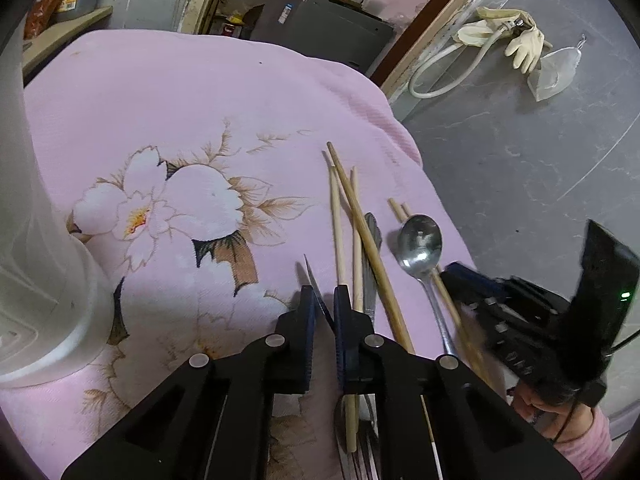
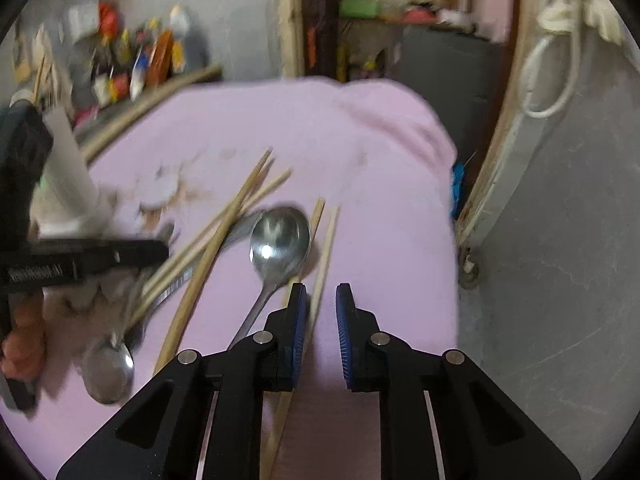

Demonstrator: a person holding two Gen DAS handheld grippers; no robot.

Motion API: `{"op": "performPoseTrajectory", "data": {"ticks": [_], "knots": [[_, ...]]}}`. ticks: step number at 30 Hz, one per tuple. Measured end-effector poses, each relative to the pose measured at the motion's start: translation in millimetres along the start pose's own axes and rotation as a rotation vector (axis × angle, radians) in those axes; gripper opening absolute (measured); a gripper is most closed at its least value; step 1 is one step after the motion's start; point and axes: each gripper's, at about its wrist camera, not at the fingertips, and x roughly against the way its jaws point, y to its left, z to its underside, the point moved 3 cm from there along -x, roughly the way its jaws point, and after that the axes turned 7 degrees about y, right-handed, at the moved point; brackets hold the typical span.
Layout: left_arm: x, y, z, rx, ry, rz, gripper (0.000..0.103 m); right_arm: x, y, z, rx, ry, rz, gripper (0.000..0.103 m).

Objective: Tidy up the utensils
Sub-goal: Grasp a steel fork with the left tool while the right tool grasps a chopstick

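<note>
Several wooden chopsticks lie crossed on the pink flowered cloth, next to a steel spoon and a knife. My left gripper hovers just above their near ends; its jaws stand a little apart around a thin dark blade tip, and a grip is not clear. My right gripper is open over a chopstick lying between its fingers, right of the spoon. A second spoon lies lower left. The right gripper also shows in the left wrist view.
A tall white plastic container stands at the cloth's left. The table edge drops to grey floor on the right, where gloves and a hose lie. Shelves with packets are behind.
</note>
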Motion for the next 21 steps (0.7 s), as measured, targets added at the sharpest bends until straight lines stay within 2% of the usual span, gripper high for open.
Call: {"op": "performPoseTrajectory", "data": {"ticks": [6, 7, 8, 10, 13, 18, 21], "knots": [[3.8, -7.7, 1.0, -0.027, -0.003, 0.022, 0.005, -11.1, -0.9, -16.4, 0.004, 0.070, -0.005, 0.013], [6.0, -9.9, 2.1, -0.039, -0.009, 0.023, 0.004, -12.1, -2.5, -18.6, -0.004, 0.080, -0.017, 0.012], [8.0, -12.6, 2.7, -0.049, -0.017, 0.023, 0.003, -11.9, -4.9, -19.6, -0.019, 0.084, -0.020, 0.006], [12.7, -19.5, 5.4, -0.077, -0.036, 0.021, 0.002, -10.2, -9.9, -18.4, -0.059, 0.083, -0.025, 0.003], [21.9, -27.7, 13.8, -0.124, -0.066, 0.008, 0.001, -0.1, -6.9, -10.1, -0.082, 0.050, -0.027, 0.002], [39.4, -41.8, 29.9, -0.181, -0.139, -0.018, 0.000, 18.4, -9.0, 8.4, -0.145, -0.021, -0.088, 0.002], [48.5, -51.0, 39.5, -0.206, -0.201, -0.033, 0.000, 29.6, -4.1, 19.3, -0.153, -0.077, -0.094, 0.002]]}}
